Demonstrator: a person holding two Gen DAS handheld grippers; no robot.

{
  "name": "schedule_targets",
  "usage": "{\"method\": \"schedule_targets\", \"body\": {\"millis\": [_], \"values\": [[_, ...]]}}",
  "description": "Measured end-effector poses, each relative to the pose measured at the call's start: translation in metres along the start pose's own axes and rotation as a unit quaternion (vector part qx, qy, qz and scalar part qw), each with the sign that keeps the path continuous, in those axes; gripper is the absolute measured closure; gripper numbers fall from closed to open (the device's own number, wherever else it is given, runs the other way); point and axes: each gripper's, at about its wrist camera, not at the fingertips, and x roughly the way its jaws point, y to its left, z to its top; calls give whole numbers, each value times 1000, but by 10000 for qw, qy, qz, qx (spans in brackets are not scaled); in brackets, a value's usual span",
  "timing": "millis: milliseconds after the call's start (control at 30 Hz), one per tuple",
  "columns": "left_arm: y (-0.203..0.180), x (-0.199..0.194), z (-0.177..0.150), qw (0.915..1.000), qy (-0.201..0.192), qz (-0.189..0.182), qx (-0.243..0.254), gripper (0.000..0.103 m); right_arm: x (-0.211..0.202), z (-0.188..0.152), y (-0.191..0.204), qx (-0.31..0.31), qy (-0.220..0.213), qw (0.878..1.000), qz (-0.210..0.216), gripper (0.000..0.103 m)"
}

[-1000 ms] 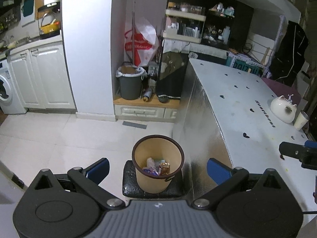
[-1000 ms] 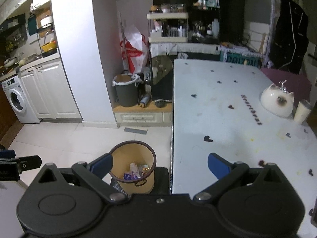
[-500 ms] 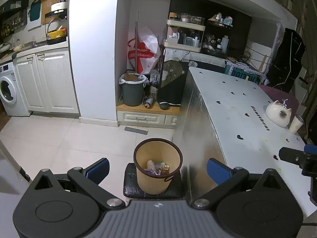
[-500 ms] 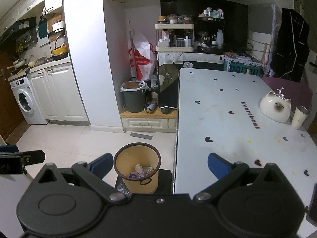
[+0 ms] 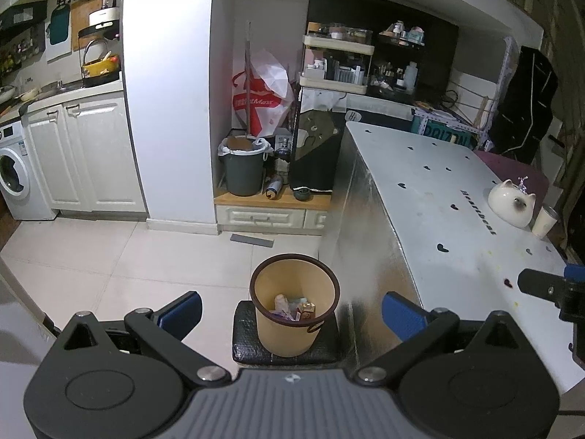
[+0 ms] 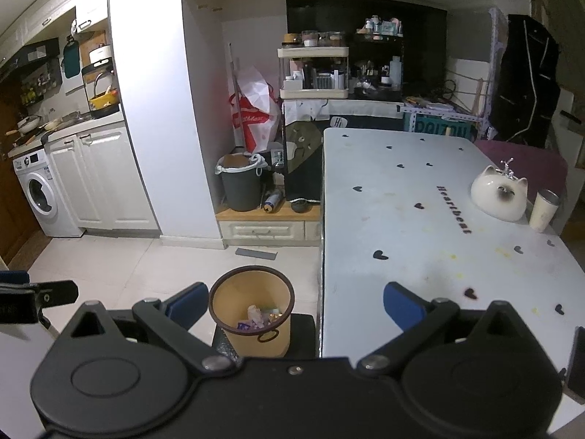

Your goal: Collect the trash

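A tan waste bin with a dark rim (image 5: 294,314) (image 6: 252,314) stands on a black stool (image 5: 248,347) beside the white table (image 5: 438,201) (image 6: 420,219). Several wrappers and scraps (image 5: 294,307) (image 6: 259,317) lie in its bottom. My left gripper (image 5: 292,314) hangs high above the bin, open, with nothing between its blue pads. My right gripper (image 6: 294,309) is also open and empty, raised above the table's near left edge, with the bin showing between its fingers. The right gripper's tip (image 5: 548,287) shows at the right edge of the left wrist view.
On the table's far right sit a white cat-shaped pot (image 6: 499,197) and a cream cup (image 6: 544,210). A grey lined bin (image 5: 243,168), a red-and-white bag (image 5: 263,98) and a shelf rack stand in the alcove. White cabinets and a washing machine (image 6: 40,197) line the left wall.
Both grippers have risen and drawn back, so the bin and table look smaller and lower in view. Both stayed open and empty.
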Motion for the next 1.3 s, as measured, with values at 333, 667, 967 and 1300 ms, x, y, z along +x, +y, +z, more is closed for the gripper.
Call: {"method": "schedule_targets", "body": {"millis": [333,667,967,1300], "values": [[1,0,0,10000,-11,-9,-2,0,0,1,-1,-46,-10,10000,-14,0],[1,-1,-2,10000,-23,13,-30,0,1,3,1,-85,-20,10000,26,0],[2,-1,-1,10000,-24,12,-23,0,1,3,1,-92,-22,10000,26,0],[2,-1,-1,10000,-29,18,-26,0,3,4,3,-110,-27,9999,24,0]]}}
